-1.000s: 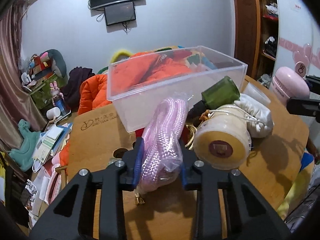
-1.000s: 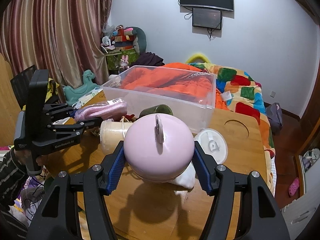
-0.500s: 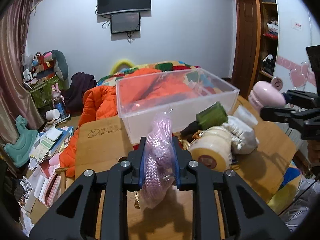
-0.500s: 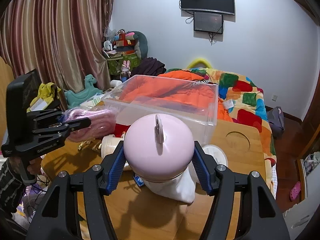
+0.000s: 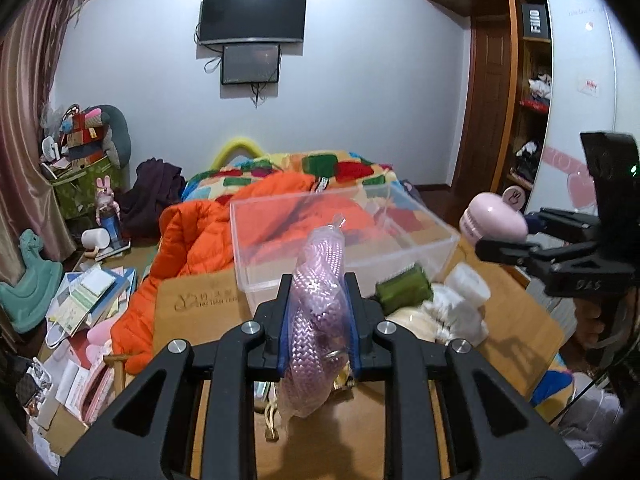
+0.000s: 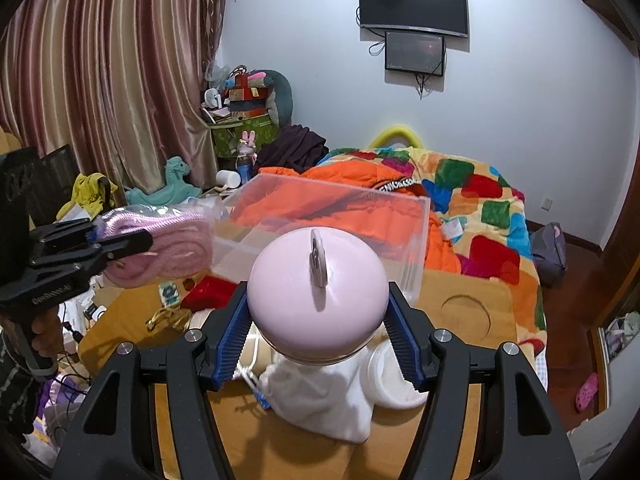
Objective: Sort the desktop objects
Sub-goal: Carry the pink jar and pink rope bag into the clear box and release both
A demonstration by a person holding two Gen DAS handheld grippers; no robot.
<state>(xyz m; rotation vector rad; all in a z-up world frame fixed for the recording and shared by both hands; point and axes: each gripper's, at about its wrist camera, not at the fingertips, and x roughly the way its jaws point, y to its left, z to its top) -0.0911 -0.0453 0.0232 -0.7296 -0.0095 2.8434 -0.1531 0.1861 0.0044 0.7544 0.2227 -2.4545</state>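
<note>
I've lifted both loads clear of the table (image 5: 192,320): left gripper (image 5: 318,320) clamps the bagged rope (image 5: 318,292), right gripper (image 6: 316,328) the pink jar (image 6: 316,300), ready for the clear bin (image 6: 332,216).

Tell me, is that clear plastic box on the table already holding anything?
No, the clear plastic box looks empty; only the orange quilt behind shows through its walls.
</note>
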